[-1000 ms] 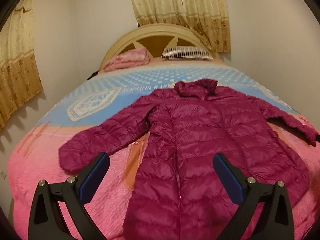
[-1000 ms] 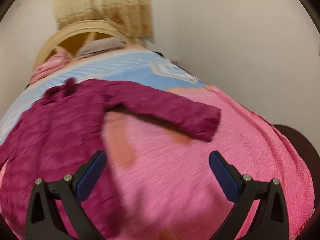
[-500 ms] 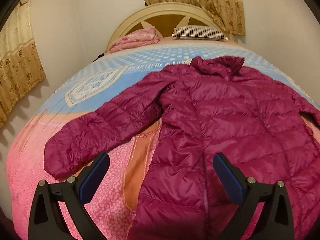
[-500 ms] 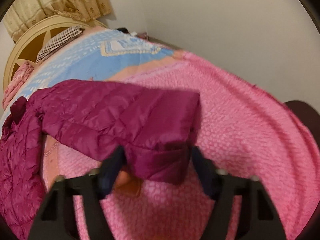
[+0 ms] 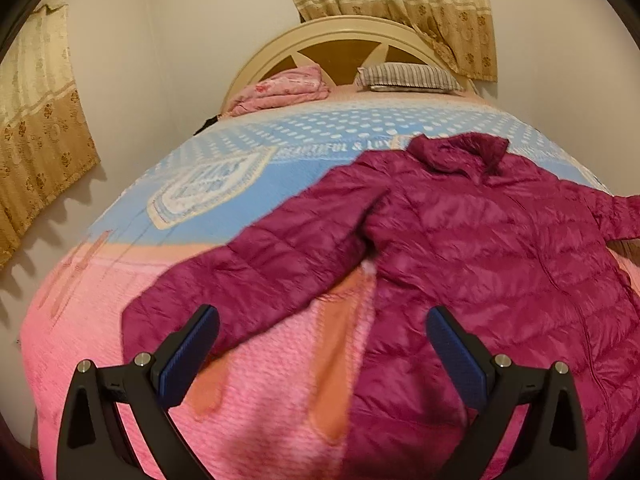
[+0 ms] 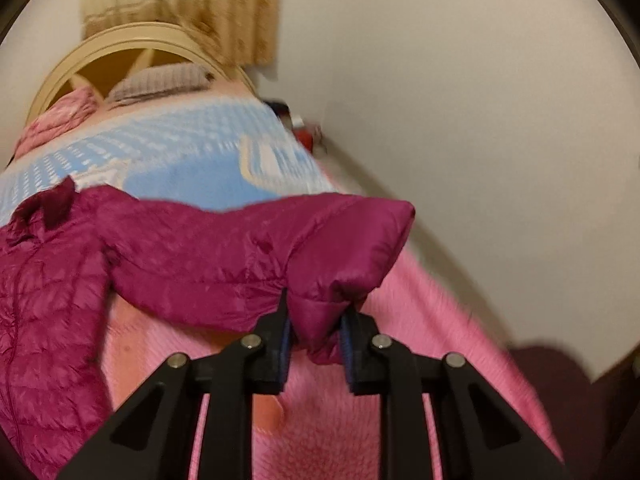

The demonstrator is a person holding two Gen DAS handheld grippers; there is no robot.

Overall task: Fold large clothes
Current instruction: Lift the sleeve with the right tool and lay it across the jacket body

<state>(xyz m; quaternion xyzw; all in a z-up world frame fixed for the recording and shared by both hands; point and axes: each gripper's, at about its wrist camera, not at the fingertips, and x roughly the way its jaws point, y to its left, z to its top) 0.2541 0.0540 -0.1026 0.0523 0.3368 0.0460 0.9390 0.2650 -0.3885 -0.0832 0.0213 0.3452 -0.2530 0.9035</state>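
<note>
A magenta quilted puffer coat (image 5: 472,248) lies front up on the bed, collar toward the headboard. Its one sleeve (image 5: 248,276) stretches out to the near left, the cuff just beyond my left gripper (image 5: 320,344), which is open and empty above the bed. In the right wrist view my right gripper (image 6: 316,332) is shut on the cuff of the other sleeve (image 6: 340,256) and holds it lifted off the bedspread. The coat's body (image 6: 44,280) lies at the left of that view.
The bed has a pink and blue bedspread (image 5: 248,392), a cream headboard (image 5: 340,40), a striped pillow (image 5: 408,78) and a folded pink blanket (image 5: 284,88). Walls stand close on both sides; curtains (image 5: 36,152) hang at the left. Small items (image 6: 300,120) lie by the right wall.
My right gripper has closed on the sleeve cuff and lifted it off the bed. My left gripper has moved toward the other sleeve's cuff, still open.
</note>
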